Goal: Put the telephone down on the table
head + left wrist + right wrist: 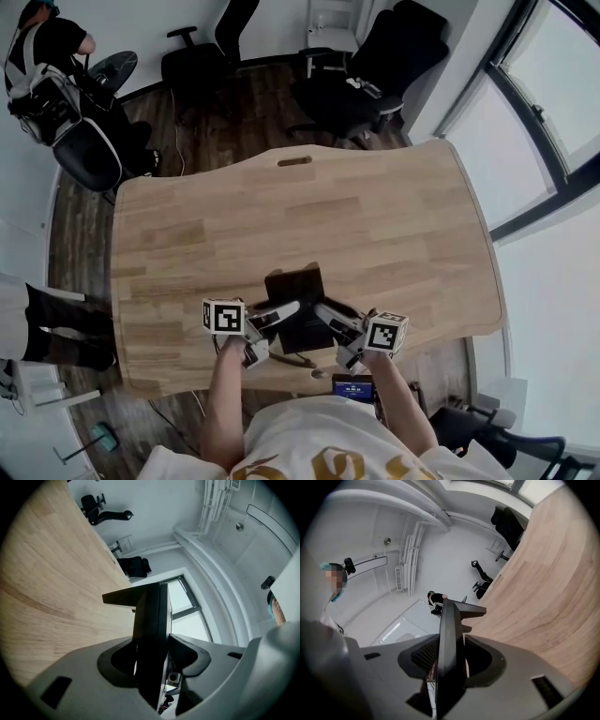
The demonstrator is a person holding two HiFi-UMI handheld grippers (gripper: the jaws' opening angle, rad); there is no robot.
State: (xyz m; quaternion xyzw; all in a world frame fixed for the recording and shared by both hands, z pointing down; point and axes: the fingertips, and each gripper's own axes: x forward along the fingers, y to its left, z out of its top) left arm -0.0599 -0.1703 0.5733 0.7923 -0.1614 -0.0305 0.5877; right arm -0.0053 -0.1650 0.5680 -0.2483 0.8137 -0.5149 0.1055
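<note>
- Both grippers are clamped on the telephone [295, 284], one on each side, and I hold it between them in front of me.
- My left gripper [153, 660] has its jaws partly spread, with the pads pressing on the two faces of the black body. I see the body edge-on in the left gripper view.
- My right gripper [449, 663] shows the same: its jaws pinch the thin dark slab from both sides.
- In the head view the telephone hangs over the near part of the bench [375, 216], close to the front edge and about midway along it. I cannot tell whether it touches the wood.
- The left marker cube [223, 316] and the right marker cube [386, 331] sit just outside the telephone on either side.
- Beyond the far edge of the bench stand black office chairs [370, 70].
- A person [47, 52] is in the far left corner of the room.
- Large windows [553, 141] run along the right side.
</note>
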